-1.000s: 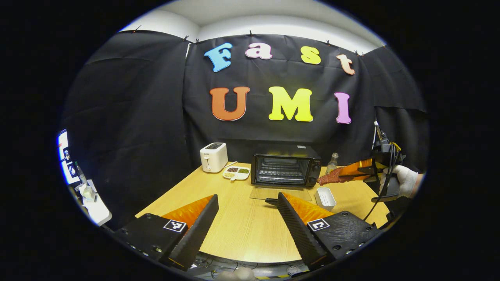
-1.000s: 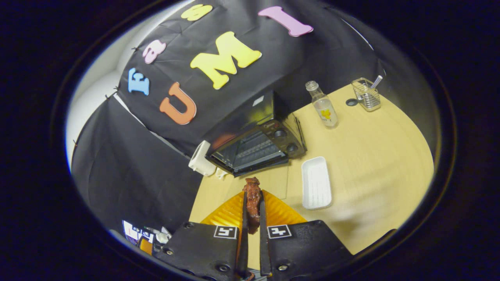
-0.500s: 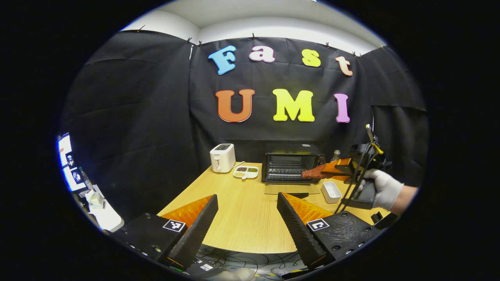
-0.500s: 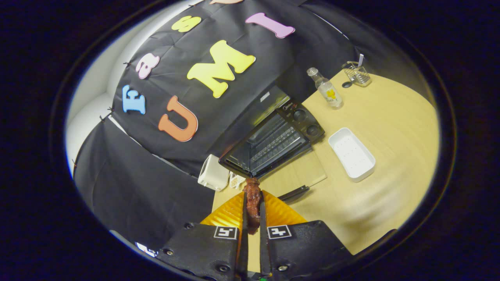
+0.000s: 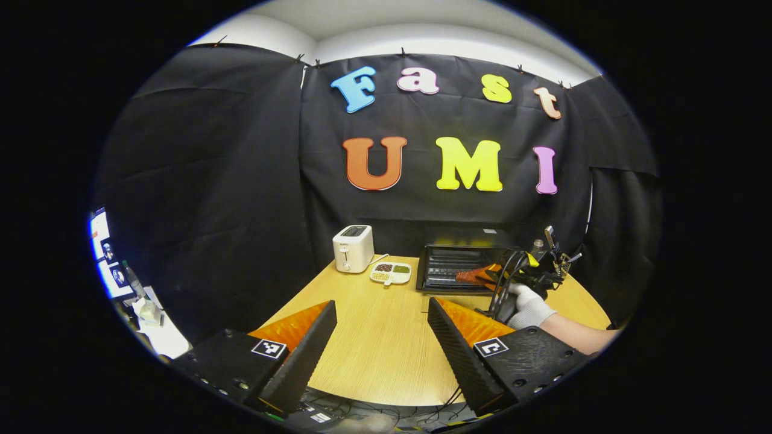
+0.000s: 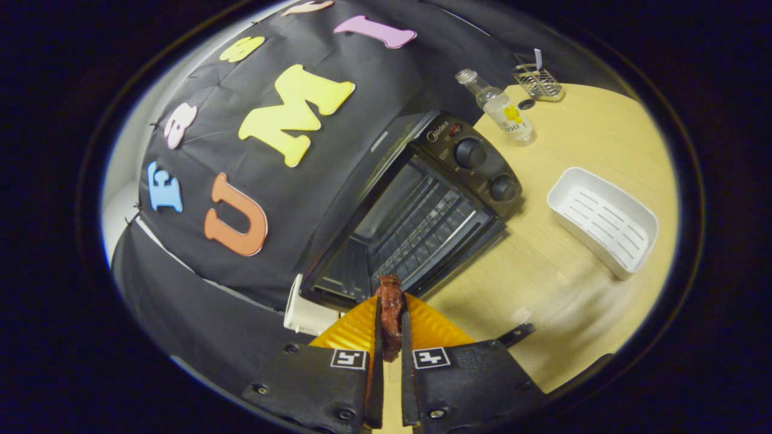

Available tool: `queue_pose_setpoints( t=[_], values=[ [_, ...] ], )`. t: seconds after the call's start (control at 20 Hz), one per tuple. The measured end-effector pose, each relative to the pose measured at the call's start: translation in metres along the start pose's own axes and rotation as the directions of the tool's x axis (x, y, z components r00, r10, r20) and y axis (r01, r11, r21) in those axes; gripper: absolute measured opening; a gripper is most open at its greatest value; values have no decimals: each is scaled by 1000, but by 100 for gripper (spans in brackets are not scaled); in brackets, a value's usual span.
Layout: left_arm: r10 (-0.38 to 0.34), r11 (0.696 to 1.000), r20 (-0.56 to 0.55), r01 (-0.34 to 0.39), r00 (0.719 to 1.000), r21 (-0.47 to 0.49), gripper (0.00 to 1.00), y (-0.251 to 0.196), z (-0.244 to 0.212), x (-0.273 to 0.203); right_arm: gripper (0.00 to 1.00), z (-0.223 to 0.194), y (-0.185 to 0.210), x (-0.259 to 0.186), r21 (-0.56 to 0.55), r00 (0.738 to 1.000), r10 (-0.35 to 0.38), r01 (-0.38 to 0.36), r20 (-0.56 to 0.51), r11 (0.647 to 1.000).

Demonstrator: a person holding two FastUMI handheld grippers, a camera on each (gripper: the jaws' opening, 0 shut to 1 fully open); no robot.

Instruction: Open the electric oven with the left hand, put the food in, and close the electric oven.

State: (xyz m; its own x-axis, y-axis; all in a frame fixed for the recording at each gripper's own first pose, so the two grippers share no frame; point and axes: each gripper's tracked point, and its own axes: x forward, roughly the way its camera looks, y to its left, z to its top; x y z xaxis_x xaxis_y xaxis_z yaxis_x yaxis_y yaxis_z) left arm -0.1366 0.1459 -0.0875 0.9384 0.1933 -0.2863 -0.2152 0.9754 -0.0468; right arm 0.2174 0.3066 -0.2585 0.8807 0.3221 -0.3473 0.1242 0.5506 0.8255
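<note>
Since half a second ago the right gripper (image 6: 389, 313) has been moving in toward the electric oven (image 6: 416, 217): in the right gripper view the open oven cavity and its wire rack now loom much larger, and the piece of food (image 6: 391, 304) is reaching the mouth of the oven. In the left gripper view the right gripper (image 5: 482, 276) is now sitting lower and directly in front of the oven (image 5: 461, 265), with the reddish-brown food (image 5: 469, 276) at the opening.

Going from left to right along the far edge of the wooden table (image 5: 374, 337), a white toaster (image 5: 353, 248) is standing first, then a small divided dish (image 5: 391, 272) of seeds, then the oven. In the right gripper view a clear bottle (image 6: 497, 108) is standing just beside the oven's knob side, a wire basket (image 6: 538, 81) is sitting farther off at the table's far edge, and a white tray (image 6: 603, 220) is lying on the table well apart from the oven door.

The left gripper (image 5: 380, 325) is hovering over the near edge of the table, its fingers spread wide with nothing between them. The right gripper's fingers are clamping the food from both sides, and a gloved hand (image 5: 529, 304) is gripping its handle, with the forearm extending back toward the table's right edge.
</note>
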Motion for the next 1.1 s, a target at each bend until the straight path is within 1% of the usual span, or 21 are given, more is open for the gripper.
queue_pose_setpoints(
  t=[0.1,0.3,0.35,0.45,0.65,0.75,0.85,0.95,1.05,1.1],
  values=[
    [6,1000,-12,-6,1000,-10,97,1,1,15,14,8,5,31,19,1000,-2,1,25,1000],
    [38,999,-42,-39,998,-10,97,9,-2,38,15,28,13,78,14,996,-8,7,89,1000],
    [43,999,-52,-44,998,-8,97,10,-4,43,15,32,16,92,2,995,-13,13,103,1000],
    [49,999,-68,-50,997,-5,97,10,-4,53,15,36,25,115,-61,992,-16,24,124,998],
    [65,998,-82,-67,994,-11,97,13,-5,69,15,32,18,139,-93,992,-32,43,119,995],
    [68,997,-90,-69,994,-17,97,12,-6,73,17,34,10,143,-92,991,-49,61,126,994],
    [65,997,-98,-67,993,-24,97,10,-5,76,19,39,7,141,-119,988,-62,79,142,990],
    [68,997,-98,-70,993,-22,97,10,-5,79,24,46,6,139,-145,986,-66,89,156,985],
    [69,997,-96,-72,993,-32,97,11,-4,79,42,55,0,134,-200,980,-94,129,176,971],
    [68,997,-95,-71,993,-34,97,9,-4,79,61,61,-2,131,-231,977,-102,145,189,962]
  ],
)
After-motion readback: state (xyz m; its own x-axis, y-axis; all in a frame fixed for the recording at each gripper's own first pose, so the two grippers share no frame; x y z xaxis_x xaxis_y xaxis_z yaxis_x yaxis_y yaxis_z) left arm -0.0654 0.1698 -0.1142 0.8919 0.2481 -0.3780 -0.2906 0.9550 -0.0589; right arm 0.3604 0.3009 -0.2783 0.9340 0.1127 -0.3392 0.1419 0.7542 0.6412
